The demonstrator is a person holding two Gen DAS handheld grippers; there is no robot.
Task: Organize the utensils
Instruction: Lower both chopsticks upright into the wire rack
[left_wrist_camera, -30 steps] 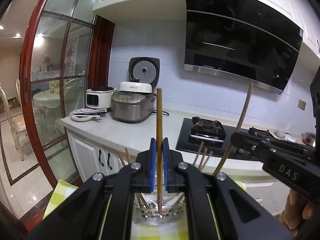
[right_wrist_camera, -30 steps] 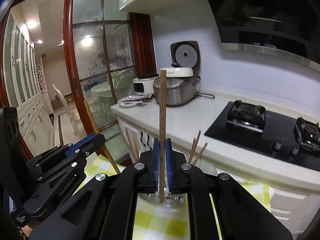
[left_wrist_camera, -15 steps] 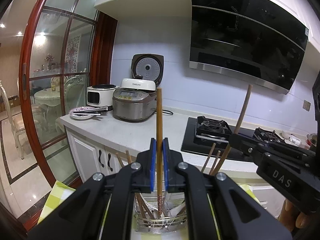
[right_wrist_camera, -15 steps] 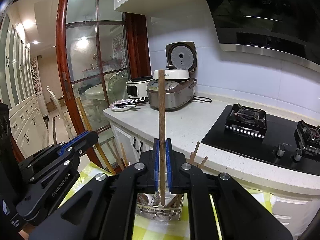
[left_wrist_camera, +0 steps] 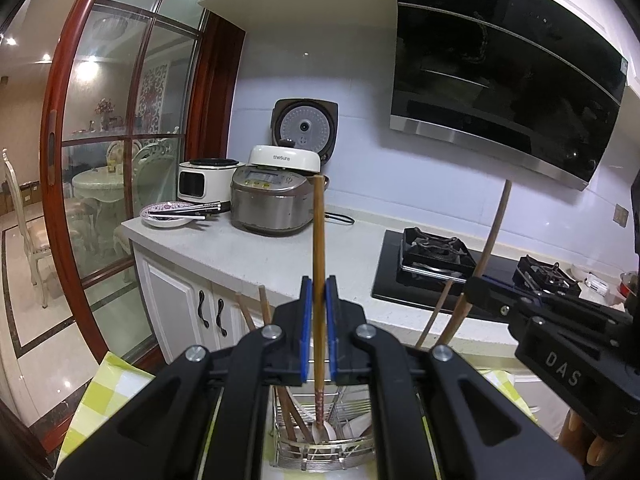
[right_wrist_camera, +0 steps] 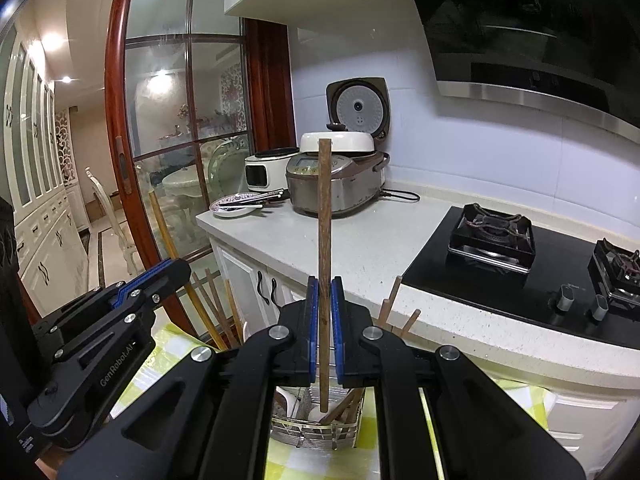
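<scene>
Each gripper was clamped on a single upright chopstick: the left gripper pinched a lighter, patterned-tip chopstick between its blue pads, and the right gripper pinched a darker brown chopstick the same way, jaws nearly shut on the thin wood. Both sticks hung with their lower ends over the wire utensil holder, which already held several chopsticks and a white spoon. To finish the step well, each stick probably needed lowering straight into a free gap, tip inside the rim, before the pads let go, with the two grippers kept apart so they did not knock together. The holder stood on a yellow-green checked cloth. Beyond it ran a pale speckled counter with rice cookers, a plate, a black gas hob under a dark range hood, and a red-framed glass door to a dining room.
</scene>
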